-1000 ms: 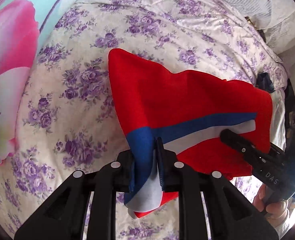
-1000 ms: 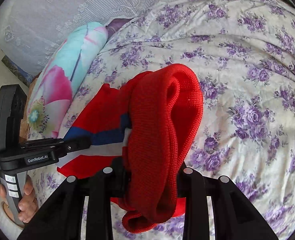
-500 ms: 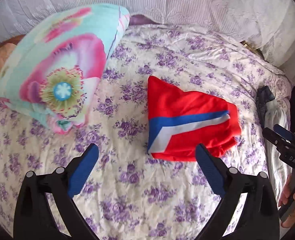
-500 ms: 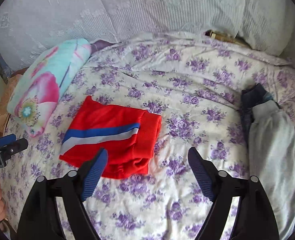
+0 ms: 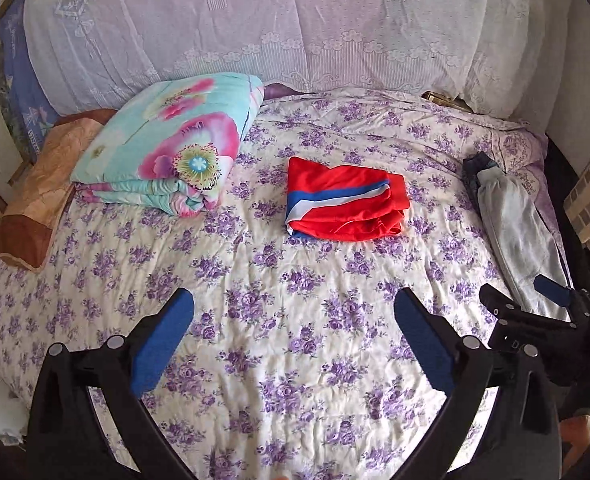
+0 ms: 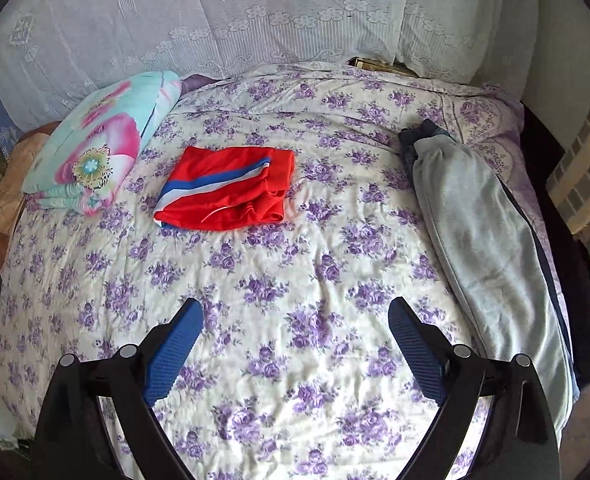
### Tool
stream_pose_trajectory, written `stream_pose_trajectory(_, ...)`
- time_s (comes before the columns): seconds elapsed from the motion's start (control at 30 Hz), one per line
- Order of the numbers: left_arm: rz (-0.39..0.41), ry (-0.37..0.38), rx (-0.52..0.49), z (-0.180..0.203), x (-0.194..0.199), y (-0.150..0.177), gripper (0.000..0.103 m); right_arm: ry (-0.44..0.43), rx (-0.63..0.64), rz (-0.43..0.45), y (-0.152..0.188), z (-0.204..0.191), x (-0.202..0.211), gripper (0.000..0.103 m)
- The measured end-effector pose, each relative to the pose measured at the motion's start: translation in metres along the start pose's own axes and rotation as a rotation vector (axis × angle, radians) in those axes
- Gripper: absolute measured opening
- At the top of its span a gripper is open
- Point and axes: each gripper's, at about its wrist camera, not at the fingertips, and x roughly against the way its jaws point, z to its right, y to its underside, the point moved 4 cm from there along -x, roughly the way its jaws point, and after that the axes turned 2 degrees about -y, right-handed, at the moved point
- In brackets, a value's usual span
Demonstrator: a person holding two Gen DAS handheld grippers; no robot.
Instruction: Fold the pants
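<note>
Red pants (image 5: pixel 345 204) lie folded mid-bed beside the quilt (image 5: pixel 167 156), left gripper (image 5: pixel 295 328) spread and empty, right gripper (image 6: pixel 295 340) opening on nothing, so lift clear without snagging that bundle.

A dark garment (image 6: pixel 415 136) lies mostly buried under the grey pants (image 6: pixel 491 248) at the bed's right side, what the brown thing (image 5: pixel 443 98) at the curtain's foot is cannot be told, and the brown cushion (image 5: pixel 35 208) is partly covered by the folded quilt (image 5: pixel 167 152).
</note>
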Motion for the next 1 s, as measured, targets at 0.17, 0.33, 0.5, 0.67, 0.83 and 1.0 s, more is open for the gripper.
stream_pose_trajectory(0.17, 0.018, 0.013, 0.026, -0.003, 0.022, 0.010, 0.098, 0.010, -0.024, 0.021, 0.015, 0.003, 0.027, 0.095)
stream_pose_trajectory(0.33, 0.046, 0.005, 0.012, -0.004, 0.039, 0.016, 0.098, -0.022, -0.016, 0.049, 0.019, -0.004, 0.047, 0.095)
stream_pose_trajectory(0.5, 0.058, 0.003, 0.010, -0.004, 0.049, 0.020, 0.098, -0.043, -0.013, 0.064, 0.019, -0.010, 0.057, 0.095)
stream_pose_trajectory(0.67, 0.068, 0.007, 0.014, -0.004, 0.055, 0.021, 0.098, -0.046, -0.006, 0.079, 0.017, -0.013, 0.064, 0.095)
stream_pose_trajectory(0.83, 0.067, 0.012, 0.009, -0.003, 0.056, 0.019, 0.098, -0.052, -0.005, 0.075, 0.017, -0.015, 0.063, 0.095)
stream_pose_trajectory(1.0, 0.061, 0.012, -0.004, 0.003, 0.054, 0.018, 0.098, -0.056, -0.008, 0.072, 0.018, -0.014, 0.060, 0.095)
